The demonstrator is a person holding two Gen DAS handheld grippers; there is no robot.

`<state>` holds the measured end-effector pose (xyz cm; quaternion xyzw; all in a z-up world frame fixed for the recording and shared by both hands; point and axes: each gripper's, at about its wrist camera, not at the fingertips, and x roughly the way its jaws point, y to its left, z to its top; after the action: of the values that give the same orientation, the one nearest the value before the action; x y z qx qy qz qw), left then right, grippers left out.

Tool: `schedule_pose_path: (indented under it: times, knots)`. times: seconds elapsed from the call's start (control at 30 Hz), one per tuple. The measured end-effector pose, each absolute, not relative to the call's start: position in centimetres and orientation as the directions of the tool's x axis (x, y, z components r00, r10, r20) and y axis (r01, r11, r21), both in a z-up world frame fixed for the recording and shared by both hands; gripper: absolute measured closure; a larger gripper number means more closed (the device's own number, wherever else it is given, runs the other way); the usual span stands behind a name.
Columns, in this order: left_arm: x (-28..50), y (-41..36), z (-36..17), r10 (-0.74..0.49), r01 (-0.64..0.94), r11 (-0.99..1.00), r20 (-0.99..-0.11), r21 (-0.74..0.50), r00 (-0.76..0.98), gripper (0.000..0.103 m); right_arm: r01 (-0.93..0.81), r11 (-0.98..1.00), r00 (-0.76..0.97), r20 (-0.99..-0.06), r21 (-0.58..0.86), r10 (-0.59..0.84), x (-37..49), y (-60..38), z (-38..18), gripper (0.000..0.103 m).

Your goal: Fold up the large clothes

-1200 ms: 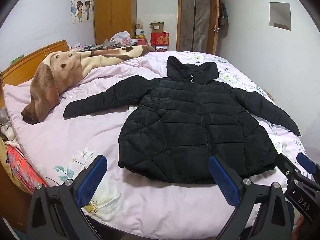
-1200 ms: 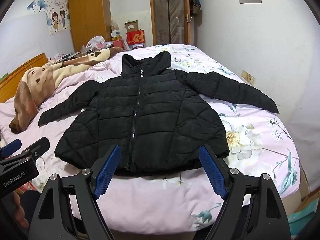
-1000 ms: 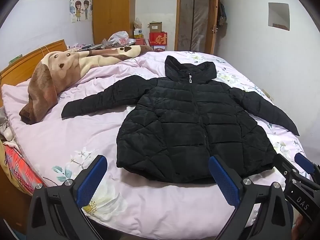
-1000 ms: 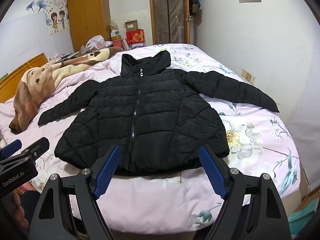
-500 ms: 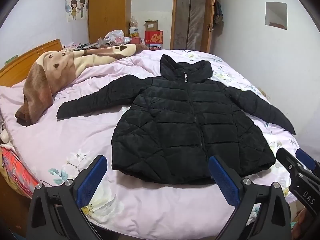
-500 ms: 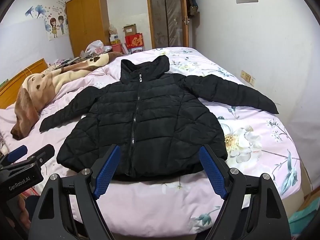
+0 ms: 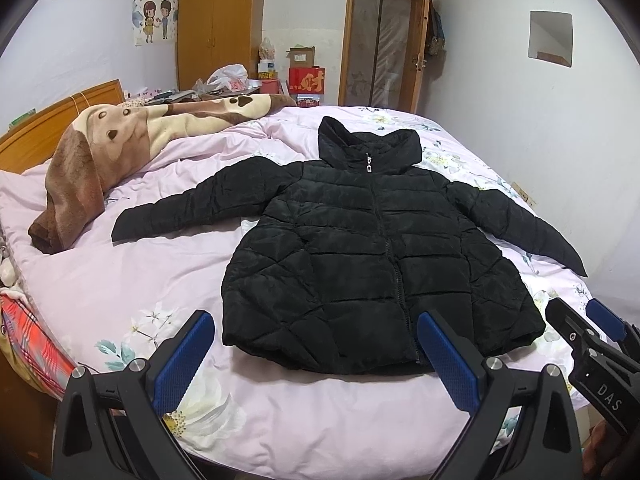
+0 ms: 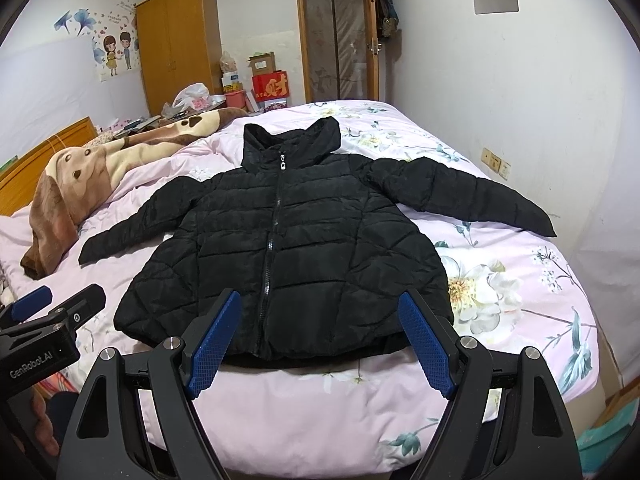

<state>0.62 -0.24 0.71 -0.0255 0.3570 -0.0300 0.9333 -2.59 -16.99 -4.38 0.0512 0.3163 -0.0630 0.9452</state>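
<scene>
Both the left tongs (image 7: 314,354) and the right tongs (image 8: 320,334) hover spread wide and empty at the near edge of the bed (image 7: 120,280). Just beyond their tips the black puffer jacket (image 7: 360,264) lies flat and zipped on the pink floral cover, sleeves out to either side. Farther off to the left lies a brown dog-print blanket (image 7: 92,160).

- Bed (image 7: 120,280) with pink floral cover.
- Brown blanket (image 7: 120,140) with a cartoon dog face, along the bed's left side by the wooden headboard (image 7: 52,128).
- Wardrobe (image 8: 180,40) at the far wall.
- Couple sticker (image 8: 116,50) on the left wall.
- Red box (image 7: 307,80) and plastic bag (image 7: 229,77) beyond the bed.
- Door (image 8: 334,38) at the back.
</scene>
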Motion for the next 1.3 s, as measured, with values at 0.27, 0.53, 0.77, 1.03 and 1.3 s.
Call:
schedule_pose_path:
  times: [0.27,0.53,0.77,1.03,1.3]
  knots:
    - [0.55,-0.34,0.78,-0.072,0.040,0.997,-0.663,-0.063,0.745,0.000,0.160,0.986,0.798,-0.593,0.048,-0.101,-2.62,-16.85,-4.26,0.022]
    - [0.65,-0.59,1.03,-0.068,0.042,0.998,-0.658,-0.056,0.750,0.000,0.162,0.986,0.803,-0.585,0.026,-0.116,-2.74,-16.54,-4.09,0.022]
    - [0.84,-0.64,1.21,-0.062,0.041,0.998,-0.663,-0.048,0.746,0.000,0.165,0.986,0.805,-0.582,0.024,-0.120,-2.77,-16.59,-4.03,0.022]
    - [1.14,-0.99,1.25,-0.060,0.045,0.998,-0.672,-0.039,0.738,0.000,0.164,0.986,0.803,-0.584,0.024,-0.119,-2.79,-16.60,-4.09,0.022]
    - [1.11,-0.72,0.65,-0.064,0.047,0.998,-0.674,-0.043,0.736,0.000,0.164,0.986,0.801,-0.586,0.023,-0.120,-2.75,-16.64,-4.22,0.022]
